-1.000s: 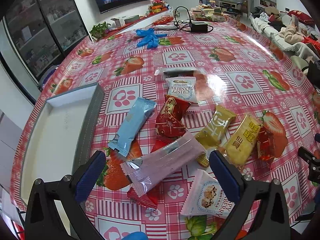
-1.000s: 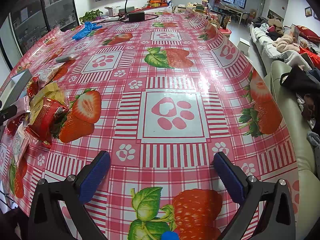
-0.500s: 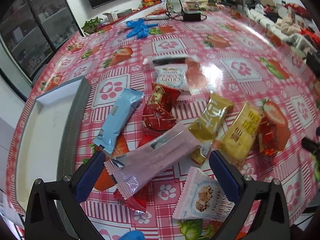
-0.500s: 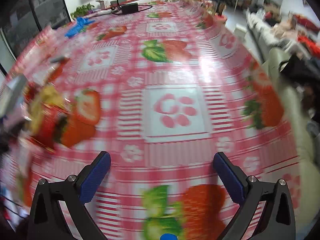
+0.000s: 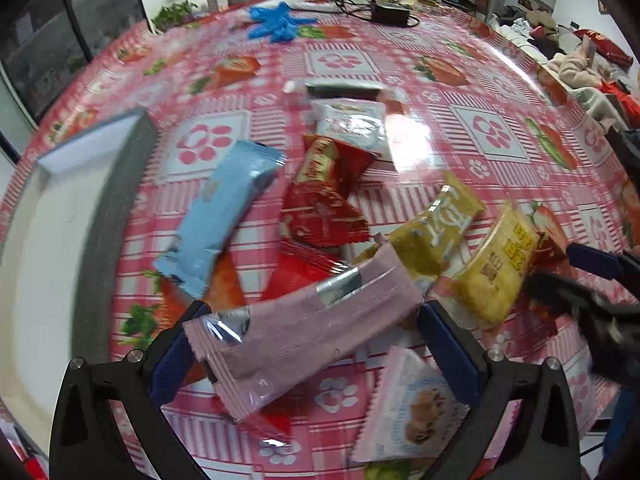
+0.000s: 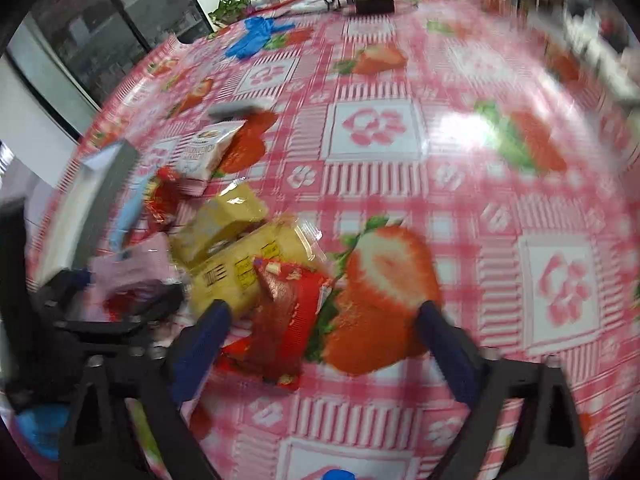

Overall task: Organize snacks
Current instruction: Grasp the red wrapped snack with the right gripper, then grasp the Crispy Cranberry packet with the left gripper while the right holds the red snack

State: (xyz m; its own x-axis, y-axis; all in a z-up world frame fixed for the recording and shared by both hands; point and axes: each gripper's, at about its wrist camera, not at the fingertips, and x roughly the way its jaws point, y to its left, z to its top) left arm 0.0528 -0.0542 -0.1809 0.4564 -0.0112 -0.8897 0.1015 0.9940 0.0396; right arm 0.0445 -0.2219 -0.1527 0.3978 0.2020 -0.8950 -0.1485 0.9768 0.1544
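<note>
tablecloth [image 6: 460,208] | left view only: pink packet [image 5: 304,320] | right view only: red packet [image 6: 284,320]

A pink-and-white checked cloth printed with red strawberries and paw marks covers the desk [image 5: 492,136], carrying a pale pink wrapper [image 5: 304,328], a light blue wrapper [image 5: 220,216], red packets [image 5: 324,200], yellow packets [image 5: 500,264] and blue gloves [image 5: 276,22].
</note>
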